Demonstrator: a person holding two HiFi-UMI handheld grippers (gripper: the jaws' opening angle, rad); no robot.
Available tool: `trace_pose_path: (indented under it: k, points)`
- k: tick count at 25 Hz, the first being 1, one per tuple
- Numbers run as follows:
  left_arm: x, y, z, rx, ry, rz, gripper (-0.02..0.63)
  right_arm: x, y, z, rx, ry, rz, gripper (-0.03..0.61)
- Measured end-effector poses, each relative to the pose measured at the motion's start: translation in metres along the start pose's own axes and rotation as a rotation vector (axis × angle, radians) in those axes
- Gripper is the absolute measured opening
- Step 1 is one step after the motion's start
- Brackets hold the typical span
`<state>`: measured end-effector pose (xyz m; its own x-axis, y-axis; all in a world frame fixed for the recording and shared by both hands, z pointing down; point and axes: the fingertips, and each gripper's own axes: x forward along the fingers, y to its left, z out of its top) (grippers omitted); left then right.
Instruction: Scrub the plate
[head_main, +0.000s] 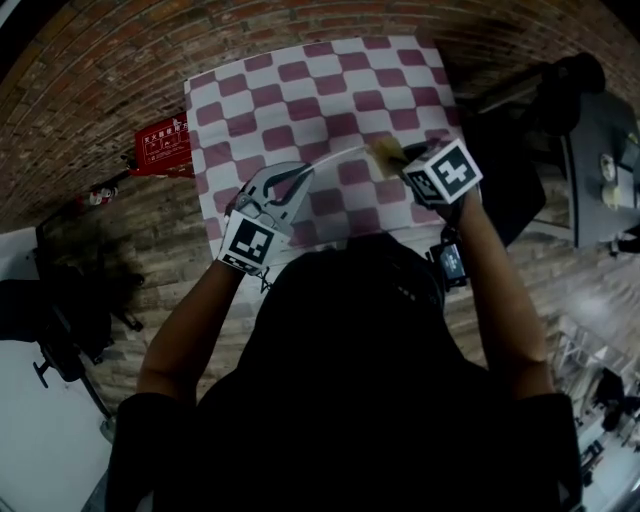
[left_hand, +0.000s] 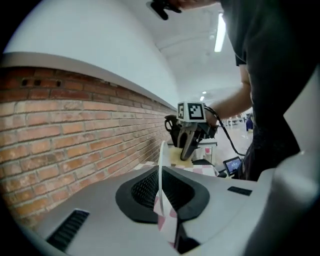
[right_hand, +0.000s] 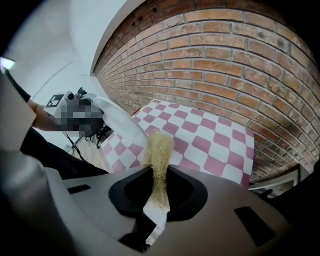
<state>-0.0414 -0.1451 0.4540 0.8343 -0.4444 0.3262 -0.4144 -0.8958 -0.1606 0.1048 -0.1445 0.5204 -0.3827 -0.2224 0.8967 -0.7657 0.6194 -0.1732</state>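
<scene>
**A:** Status on grips?

**B:** Left gripper (head_main: 298, 178) is clamped on the plate (head_main: 345, 152), pinching it at the near rim. The pads are almost together, with only the thin rim between them. Right gripper (head_main: 405, 165) is clenched on the scrubber (right_hand: 159, 165), a yellow fibrous wad that sticks out past the jaw tips.

**A:** Where's the plate?

**B:** In the air above the checked cloth (right_hand: 210, 140), not resting on it. It's held on edge, so the head view shows it only as a thin white line running from the left jaws across to the scrubber.

**A:** Relation that matters?

**B:** The plate's long line runs left to right between the two grippers. The left one holds one end and the scrubber sits at the opposite rim. In the left gripper view, the right gripper is beyond the rim and off to its right, so the scrubber faces that side of the plate.

**A:** Contact?

**B:** Can't confirm. In the right gripper view the wad's tip overlaps the plate's lower edge. It's touching or just beside it.

**A:** Next move?

**B:** My read is that the right hand does the work, since it's the one at the free face. It should stroke along the face toward the left jaws and stop short of them. The left hand only braces. The risk is that a one-point rim pinch lets the plate pivot under side load.
</scene>
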Motion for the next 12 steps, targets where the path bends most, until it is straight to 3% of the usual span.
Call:
trace_pose_path:
  k: [5,12]
  points:
    - [0.007,0.009,-0.01,-0.303,-0.01,0.004,0.021,-0.003,-0.006,0.0,0.022,-0.034,-0.021,0.052]
    - [0.032,0.006,-0.038,-0.562,0.036,-0.016,0.021,0.001,-0.023,-0.015,0.09,-0.056,-0.018,0.052]
